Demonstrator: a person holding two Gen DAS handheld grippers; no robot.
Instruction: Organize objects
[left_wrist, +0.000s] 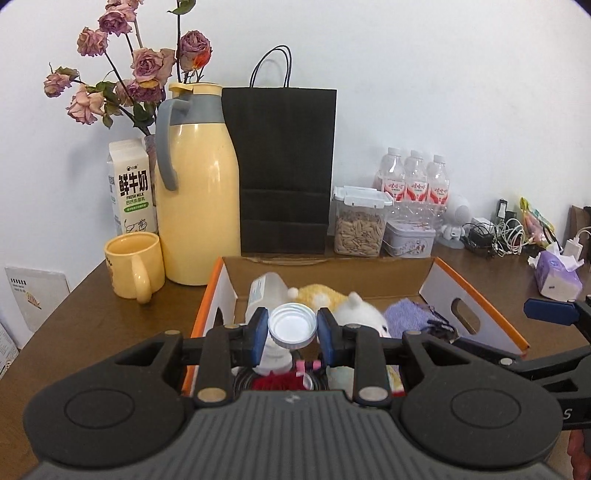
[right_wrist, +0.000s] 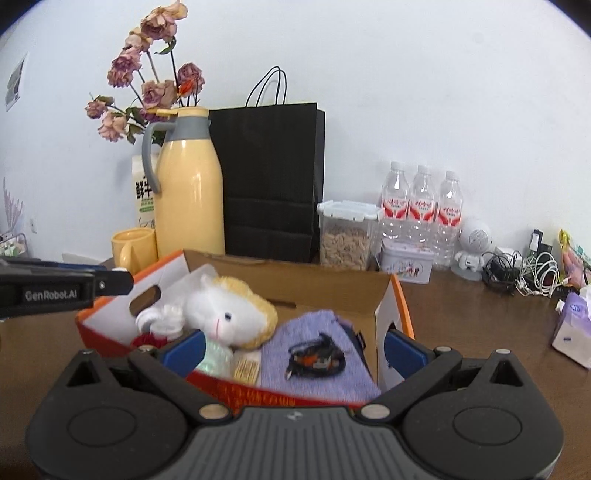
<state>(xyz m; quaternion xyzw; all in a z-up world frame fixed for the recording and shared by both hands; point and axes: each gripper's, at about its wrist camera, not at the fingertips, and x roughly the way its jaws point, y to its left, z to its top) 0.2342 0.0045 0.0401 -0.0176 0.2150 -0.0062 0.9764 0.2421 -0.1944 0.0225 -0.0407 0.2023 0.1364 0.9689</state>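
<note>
My left gripper is shut on a white bottle, pinching it at its white cap, and holds it over the open cardboard box. The box holds a white-and-yellow plush toy, a purple cloth with a small black-and-orange item on it, and a red yarn piece. My right gripper is open and empty, its blue pads either side of the box's near right corner. The left gripper's tip shows in the right wrist view.
Behind the box stand a yellow thermos, yellow mug, milk carton, black paper bag, seed jar, tin, water bottles and dried roses. Cables and a tissue pack lie right.
</note>
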